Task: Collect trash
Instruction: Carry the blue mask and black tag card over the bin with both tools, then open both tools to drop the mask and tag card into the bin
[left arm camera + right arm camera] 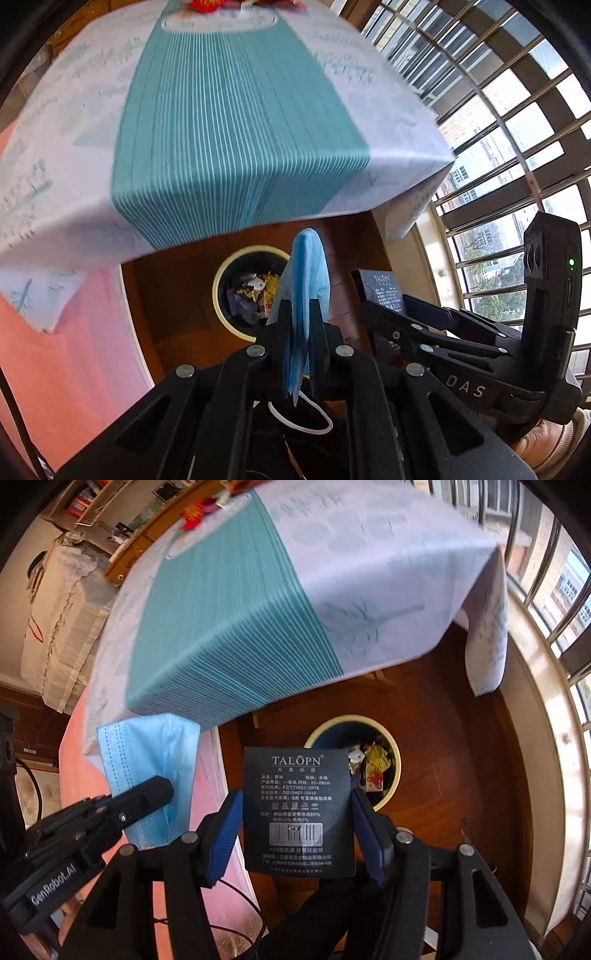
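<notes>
My left gripper (298, 321) is shut on a blue face mask (306, 273), held on edge above the floor; its white ear loop hangs below. My right gripper (297, 812) is shut on a black TALOPN card tag (297, 805), gripped by its two side edges. A round bin (248, 291) with a cream rim holds several wrappers on the wooden floor just ahead of both grippers; it also shows in the right wrist view (391, 771). In the right wrist view the mask (147, 768) and the left gripper (147, 794) are to the left.
A table with a white and teal striped cloth (229, 129) overhangs the bin from behind. More trash lies at its far end (195, 517). A pink cloth (74, 362) hangs at the left. A barred window (517, 147) is at the right.
</notes>
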A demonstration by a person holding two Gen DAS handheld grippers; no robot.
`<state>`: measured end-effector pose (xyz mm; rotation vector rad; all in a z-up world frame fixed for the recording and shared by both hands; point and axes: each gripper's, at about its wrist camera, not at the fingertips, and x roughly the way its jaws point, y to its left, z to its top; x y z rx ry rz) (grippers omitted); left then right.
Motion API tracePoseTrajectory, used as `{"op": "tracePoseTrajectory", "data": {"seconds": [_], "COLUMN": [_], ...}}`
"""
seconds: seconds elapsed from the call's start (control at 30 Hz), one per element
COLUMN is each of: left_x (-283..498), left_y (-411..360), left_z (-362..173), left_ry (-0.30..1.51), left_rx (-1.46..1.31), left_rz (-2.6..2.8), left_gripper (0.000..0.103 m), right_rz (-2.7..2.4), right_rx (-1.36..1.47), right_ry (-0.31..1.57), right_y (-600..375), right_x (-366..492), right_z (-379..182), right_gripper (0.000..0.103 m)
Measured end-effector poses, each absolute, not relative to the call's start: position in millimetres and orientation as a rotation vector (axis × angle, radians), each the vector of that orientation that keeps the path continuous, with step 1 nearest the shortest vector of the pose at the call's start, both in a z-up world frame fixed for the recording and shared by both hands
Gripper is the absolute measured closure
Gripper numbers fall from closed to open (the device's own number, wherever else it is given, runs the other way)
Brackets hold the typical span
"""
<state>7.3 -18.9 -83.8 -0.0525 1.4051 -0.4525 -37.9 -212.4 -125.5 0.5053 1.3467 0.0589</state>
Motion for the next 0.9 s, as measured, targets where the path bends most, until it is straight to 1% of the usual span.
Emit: {"op": "tracePoseTrajectory", "data": {"seconds": [0.37, 0.6, 0.7, 0.77, 0.83, 0.87, 0.9], "left_x": [9.1, 19.2, 21.1, 22.7, 24.0, 24.3, 24.3], "left_y": [-28.6, -30.3, -32.5, -31.0, -26.5, -24.6, -22.4], "left_z": [-229.7, -308.3, -332.2, -343.9, -351.3, -352.6, -355.0], "left_ry": [1.486, 1.508, 1.506, 1.503, 1.494, 1.494, 1.494], "left_rx": [-0.074, -0.108, -0.109, -0.096, -0.096, -0.101, -0.105], "left_rz": [-0.343, -0.319, -0.302, -0.279, -0.250, -0.249, -0.244], "left_gripper": [0.097, 0.096, 0.080, 0.049, 0.039, 0.035, 0.033], "right_rz": [0.029, 0.002, -0.010, -0.010, -0.024, -0.031, -0.033], "right_rx": [0.575, 0.616, 0.645, 0.679, 0.698, 0.692, 0.683], "right_ry": [1.413, 1.442, 1.453, 1.469, 1.492, 1.503, 1.511], "right_y": [-224.5, -227.7, -229.6, -230.0, -230.2, -229.2, -228.1], "right_x": [-22.9, -14.5, -11.8, -8.9, -6.7, -5.1, -4.1], "right_z": [-262.3, -331.5, -353.8, -366.5, -378.5, -382.2, -384.7], "right_gripper": [0.044, 0.043, 0.043, 0.043, 0.043, 0.042, 0.038]}}
